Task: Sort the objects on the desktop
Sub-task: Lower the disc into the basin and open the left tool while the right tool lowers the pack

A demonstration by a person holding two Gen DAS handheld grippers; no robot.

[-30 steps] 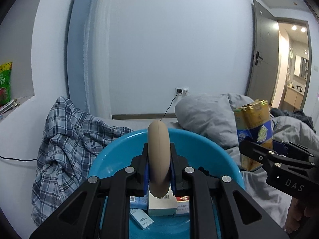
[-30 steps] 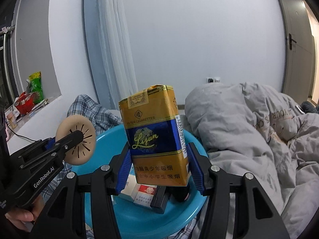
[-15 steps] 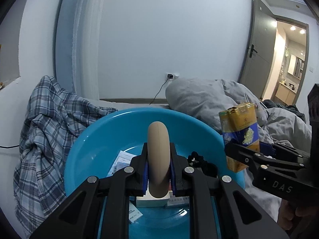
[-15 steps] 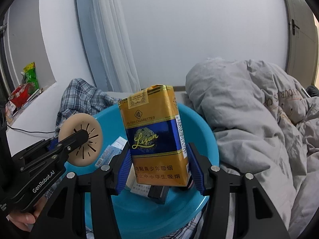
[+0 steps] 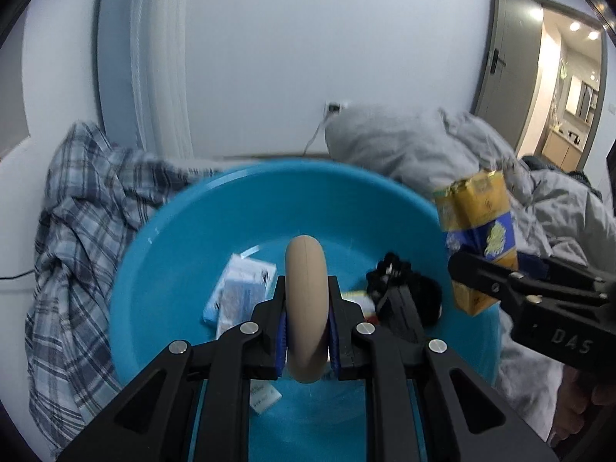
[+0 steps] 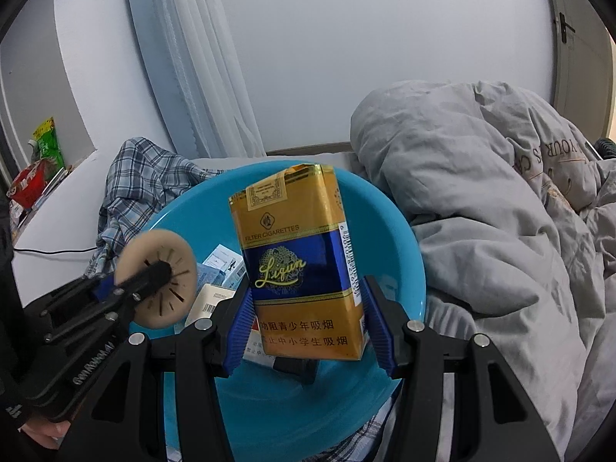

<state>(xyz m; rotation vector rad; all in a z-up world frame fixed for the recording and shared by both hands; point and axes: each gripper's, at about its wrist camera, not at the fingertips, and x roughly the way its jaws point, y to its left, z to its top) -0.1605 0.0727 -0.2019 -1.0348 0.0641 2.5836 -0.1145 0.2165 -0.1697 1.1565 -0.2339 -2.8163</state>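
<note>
- Cigarette pack [image 6: 304, 265] upright, clamped in right gripper [image 6: 306, 323], hanging above blue basin [image 6: 408, 261] on the bed.
- Tan round puff [image 5: 307, 308] pinched edge-on in left gripper [image 5: 307, 337], jaws nearly shut, over the basin too.
- Drop-off step under way; next, probably lower and release among the boxes [image 5: 238, 292].

Left wrist view is motion-blurred: plaid cloth [image 5: 84, 238] at 9 o'clock and blue basin [image 5: 184, 254] rim smeared. Tan disc [image 5: 307, 310] hides basin contents behind it; black clump [image 5: 400, 281] at 3 o'clock of it can't be identified. Right wrist view: cigarette pack [image 6: 300, 265] covers boxes [image 6: 215, 300] and a dark item [image 6: 296, 369] under it. Small print unreadable. Hand [image 6: 42, 429] at 8 o'clock cut by frame edge.
</note>
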